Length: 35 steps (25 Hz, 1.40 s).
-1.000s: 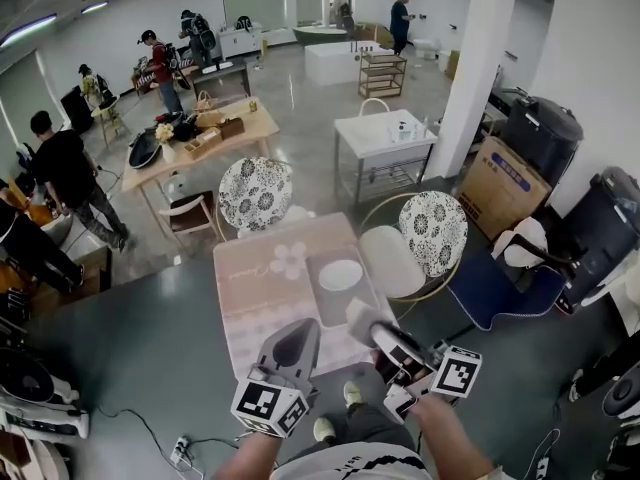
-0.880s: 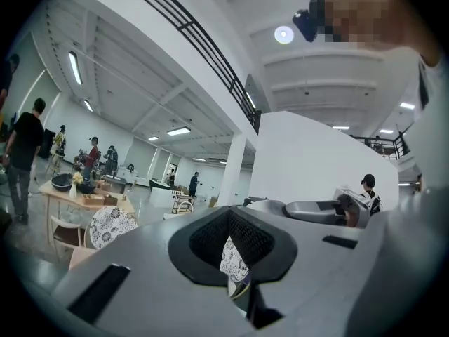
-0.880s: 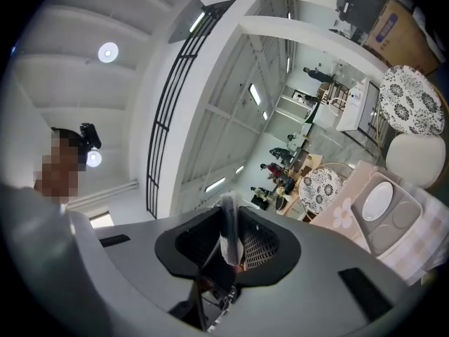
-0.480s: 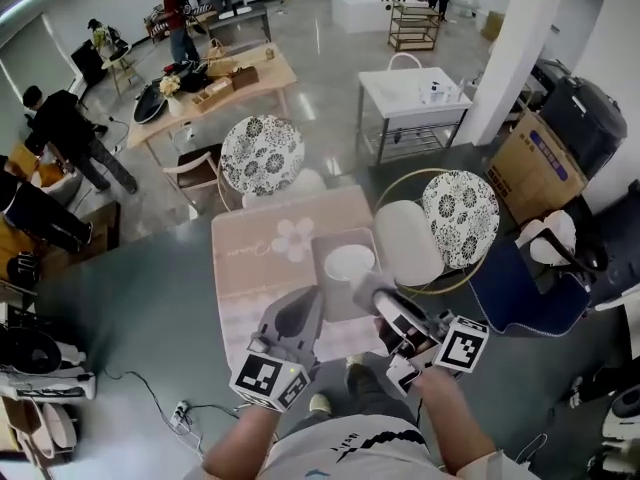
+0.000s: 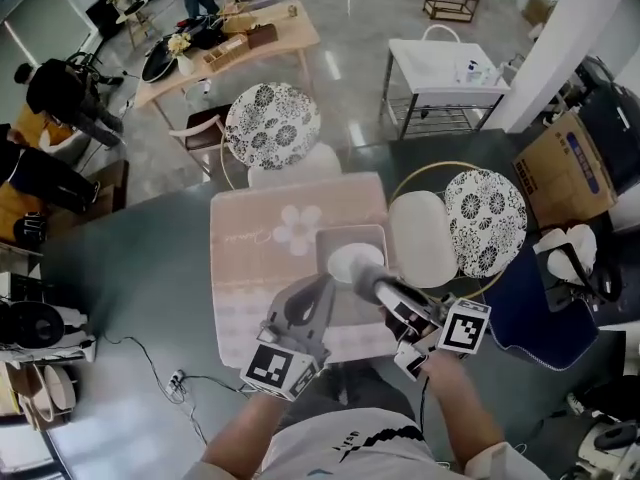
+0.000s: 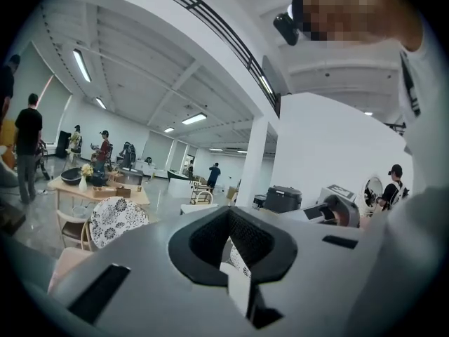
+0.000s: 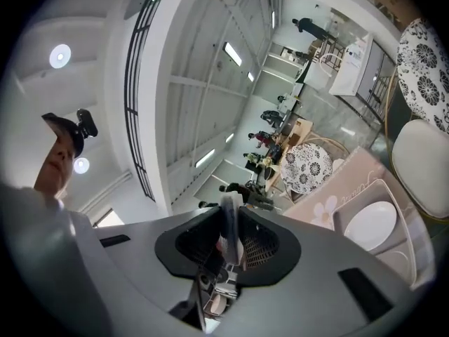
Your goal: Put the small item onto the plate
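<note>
The small pale item (image 7: pixel 230 229) was held pinched in the half-closed right gripper (image 5: pixel 366 278) near the white plate (image 5: pixel 348 260), over whose middle it was best lowered gently before release, with the closed, empty left gripper (image 5: pixel 322 284) beside it.

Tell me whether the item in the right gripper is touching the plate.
Apart. The right gripper view shows the small item clamped in the right gripper, with the white plate lying well off to the side, a clear gap between them.
</note>
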{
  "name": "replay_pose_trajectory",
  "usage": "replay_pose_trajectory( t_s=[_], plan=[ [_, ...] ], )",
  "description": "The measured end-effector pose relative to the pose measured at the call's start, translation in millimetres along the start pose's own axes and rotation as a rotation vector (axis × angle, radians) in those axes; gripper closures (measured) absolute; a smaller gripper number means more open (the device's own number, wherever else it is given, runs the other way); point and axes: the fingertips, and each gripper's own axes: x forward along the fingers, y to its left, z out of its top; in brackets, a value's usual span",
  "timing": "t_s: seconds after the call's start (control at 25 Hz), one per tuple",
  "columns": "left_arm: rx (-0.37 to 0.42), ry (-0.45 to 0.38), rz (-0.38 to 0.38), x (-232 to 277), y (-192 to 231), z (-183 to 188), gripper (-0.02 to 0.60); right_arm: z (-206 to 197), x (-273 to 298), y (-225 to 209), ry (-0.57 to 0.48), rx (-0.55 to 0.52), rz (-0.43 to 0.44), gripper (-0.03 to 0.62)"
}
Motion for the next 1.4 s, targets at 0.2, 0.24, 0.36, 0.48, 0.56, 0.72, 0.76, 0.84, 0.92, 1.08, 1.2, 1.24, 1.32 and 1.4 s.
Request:
replay_pose_trajectory(
  t_s=[0.2, 0.24, 0.36, 0.48, 0.56, 0.72, 0.76, 0.84, 0.92, 1.08, 1.2, 1.24, 1.32, 1.4],
  plan=[
    [0.009, 0.041, 0.004, 24, 20, -38, 0.577, -12, 23, -46, 0.079, 0.028, -0.024, 0.508],
    [0.009, 0.048, 0.009, 27, 24, -47, 0.577, -17, 26, -56, 0.085, 0.037, -0.037, 0.508],
    [-0.007, 0.054, 0.035, 39, 43, -72, 0.577, -26, 32, -92, 0.081, 0.055, -0.081, 0.508],
    [-0.035, 0.062, 0.051, 53, 57, -100, 0.577, -34, 33, -137, 0.095, 0.068, -0.136, 0.508],
    [-0.040, 0.073, 0.047, 61, 62, -118, 0.577, -41, 37, -161, 0.110, 0.086, -0.145, 0.508],
    [-0.027, 0.103, 0.033, 73, 67, -150, 0.577, -56, 48, -205, 0.158, 0.090, -0.161, 0.508],
    [-0.024, 0.109, 0.030, 75, 69, -157, 0.577, -61, 48, -218, 0.171, 0.097, -0.184, 0.508],
    [-0.022, 0.122, 0.025, 79, 72, -171, 0.577, -70, 50, -241, 0.195, 0.109, -0.229, 0.508],
    [-0.021, 0.140, 0.018, 81, 75, -183, 0.577, -79, 52, -257, 0.217, 0.112, -0.259, 0.508],
    [-0.021, 0.165, 0.010, 84, 82, -201, 0.577, -92, 56, -282, 0.262, 0.105, -0.319, 0.507],
    [-0.029, 0.176, 0.010, 87, 82, -209, 0.577, -98, 56, -296, 0.293, 0.095, -0.364, 0.508],
    [-0.030, 0.180, 0.009, 87, 82, -211, 0.577, -100, 56, -300, 0.305, 0.092, -0.376, 0.508],
    [-0.032, 0.183, 0.009, 87, 82, -213, 0.577, -104, 58, -306, 0.328, 0.083, -0.393, 0.507],
    [-0.033, 0.183, 0.012, 88, 83, -214, 0.577, -105, 60, -312, 0.344, 0.074, -0.407, 0.507]
  ],
)
